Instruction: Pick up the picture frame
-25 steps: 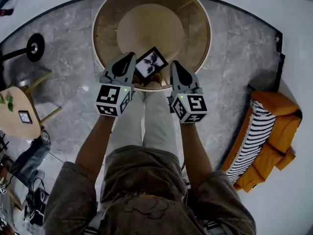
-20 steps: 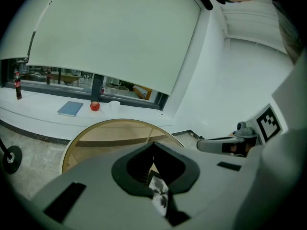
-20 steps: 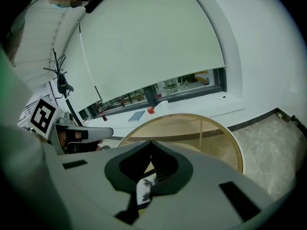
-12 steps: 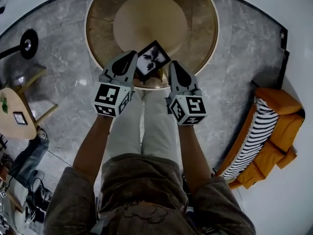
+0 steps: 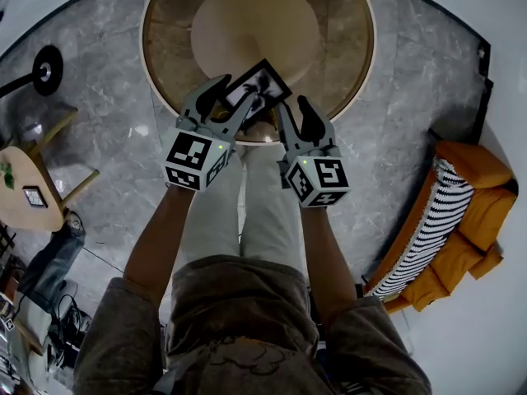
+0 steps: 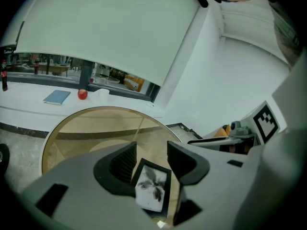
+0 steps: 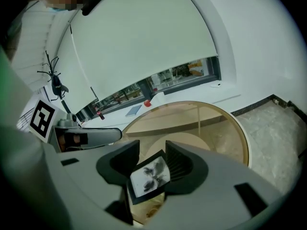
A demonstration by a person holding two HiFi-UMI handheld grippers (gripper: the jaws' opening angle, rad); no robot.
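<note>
Olive shirt (image 5: 239,303), white trousers (image 5: 247,212), grey grippers (image 5: 226,101) (image 5: 296,115)

A round table (image 5: 342,52) with a clear glass top and a pale wooden rim stands on a grey marble floor (image 5: 107,89). A round, light wooden base (image 5: 255,23) shows through the glass at its centre. Only 1 thing lies on the top: a small black picture frame (image 5: 258,85) holding a black-and-white print. It is turned at an angle, close to the near rim.
</note>
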